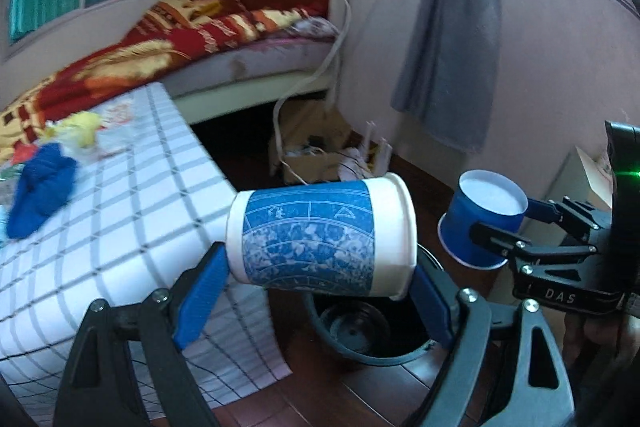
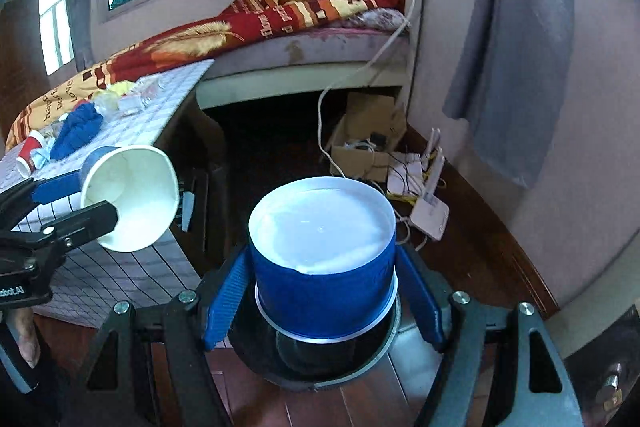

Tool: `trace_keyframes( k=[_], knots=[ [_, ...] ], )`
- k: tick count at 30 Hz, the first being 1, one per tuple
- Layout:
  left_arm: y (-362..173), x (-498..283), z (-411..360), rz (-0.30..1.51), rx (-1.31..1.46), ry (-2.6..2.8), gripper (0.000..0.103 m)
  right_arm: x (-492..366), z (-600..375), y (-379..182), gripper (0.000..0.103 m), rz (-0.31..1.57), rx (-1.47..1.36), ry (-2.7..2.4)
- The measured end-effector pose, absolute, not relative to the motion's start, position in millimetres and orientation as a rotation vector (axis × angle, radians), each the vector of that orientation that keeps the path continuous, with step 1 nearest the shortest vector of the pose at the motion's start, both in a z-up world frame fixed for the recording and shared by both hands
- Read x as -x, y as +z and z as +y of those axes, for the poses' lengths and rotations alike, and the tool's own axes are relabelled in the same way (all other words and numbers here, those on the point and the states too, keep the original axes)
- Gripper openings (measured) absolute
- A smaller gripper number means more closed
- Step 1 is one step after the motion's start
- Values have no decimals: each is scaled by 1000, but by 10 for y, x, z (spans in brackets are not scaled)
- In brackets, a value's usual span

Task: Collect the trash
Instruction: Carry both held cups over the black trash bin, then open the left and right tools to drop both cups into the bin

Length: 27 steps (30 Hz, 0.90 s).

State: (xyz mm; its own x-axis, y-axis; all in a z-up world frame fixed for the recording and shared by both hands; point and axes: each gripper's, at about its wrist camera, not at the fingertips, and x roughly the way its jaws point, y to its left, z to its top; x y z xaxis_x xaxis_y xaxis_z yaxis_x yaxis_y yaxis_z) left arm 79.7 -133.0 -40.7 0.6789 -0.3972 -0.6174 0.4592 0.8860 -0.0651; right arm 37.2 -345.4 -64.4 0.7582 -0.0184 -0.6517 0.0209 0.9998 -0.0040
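My left gripper [image 1: 320,291] is shut on a white paper cup with a blue pattern [image 1: 320,239], held sideways above a black bin [image 1: 372,339] on the floor. It also shows in the right wrist view [image 2: 132,199], mouth facing the camera. My right gripper [image 2: 324,299] is shut on a blue paper cup [image 2: 324,267], held upside down over the same bin [image 2: 312,359]. The blue cup also shows in the left wrist view [image 1: 484,219], right of the white cup. More trash lies on the checked table [image 1: 120,211]: a blue crumpled piece [image 1: 40,195], yellow scraps [image 1: 80,131] and a red cup [image 2: 30,155].
A bed with a red blanket [image 1: 192,35] stands behind the table. A cardboard box [image 2: 368,143] with cables and a white router [image 2: 428,211] sit on the wooden floor by the wall. A grey curtain [image 1: 452,47] hangs at the right.
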Motion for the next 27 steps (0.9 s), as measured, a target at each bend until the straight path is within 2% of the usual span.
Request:
trace_keyframes(
  k=[20, 22, 23, 24, 27],
  knots=[
    [-1423, -1307, -1766, 998, -11, -494, 87, -781, -3726, -1732, 75, 942, -17, 118],
    [-1576, -1393, -1810, 1073, 23, -517, 87, -829, -3716, -1813, 75, 966, -11, 137],
    [-1626, -1397, -1789, 1091, 34, -496, 88, -852, -3736, -1865, 78, 980, -9, 118],
    [-1664, -1416, -1761, 1104, 56, -488, 89, -862, -3801, -1910, 86, 996, -22, 61],
    [-1677, -1404, -1703, 1100, 48, -447, 96, -823, -4003, -1945, 86, 1011, -82, 9]
  ],
)
